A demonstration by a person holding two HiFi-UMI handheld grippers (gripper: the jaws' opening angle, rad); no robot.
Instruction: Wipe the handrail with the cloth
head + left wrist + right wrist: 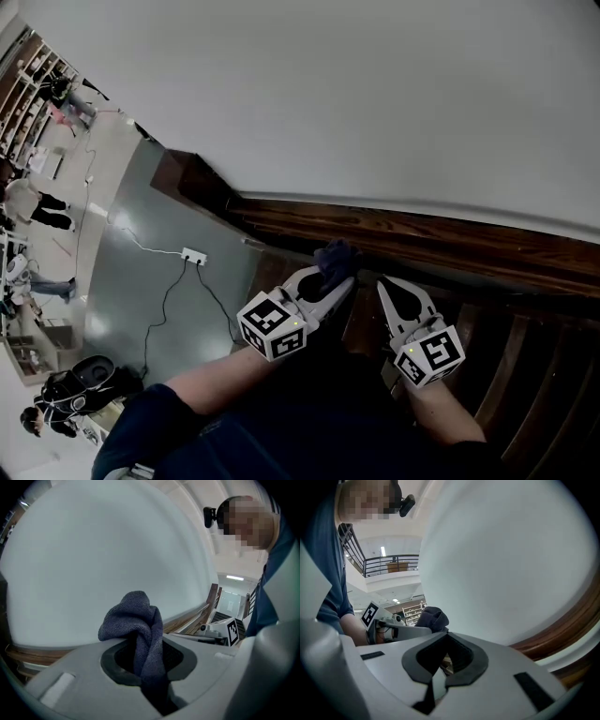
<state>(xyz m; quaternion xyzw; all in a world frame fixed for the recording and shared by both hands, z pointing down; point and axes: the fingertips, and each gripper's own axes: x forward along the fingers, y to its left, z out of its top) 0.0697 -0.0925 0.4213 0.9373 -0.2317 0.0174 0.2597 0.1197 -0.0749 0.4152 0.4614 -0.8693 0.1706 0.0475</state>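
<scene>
A dark wooden handrail [412, 234] runs slantwise below a white wall. My left gripper [339, 281] is shut on a dark blue cloth [336, 256], which bunches out past the jaw tips just at the rail's near edge. In the left gripper view the cloth [137, 629] stands clamped between the jaws of the left gripper [147, 654], with the handrail [188, 618] behind it. My right gripper [384, 286] sits just right of the left one, shut and empty, its tip close to the rail. The right gripper view shows the right gripper [443, 660], the cloth [432, 618] and the handrail [565, 629].
Wooden balusters [506, 366] descend below the rail at the right. Far below lies a grey floor with a white power strip [194, 255] and cables. People [37, 208] and shelves [33, 80] are at the far left. The white wall [375, 94] fills the top.
</scene>
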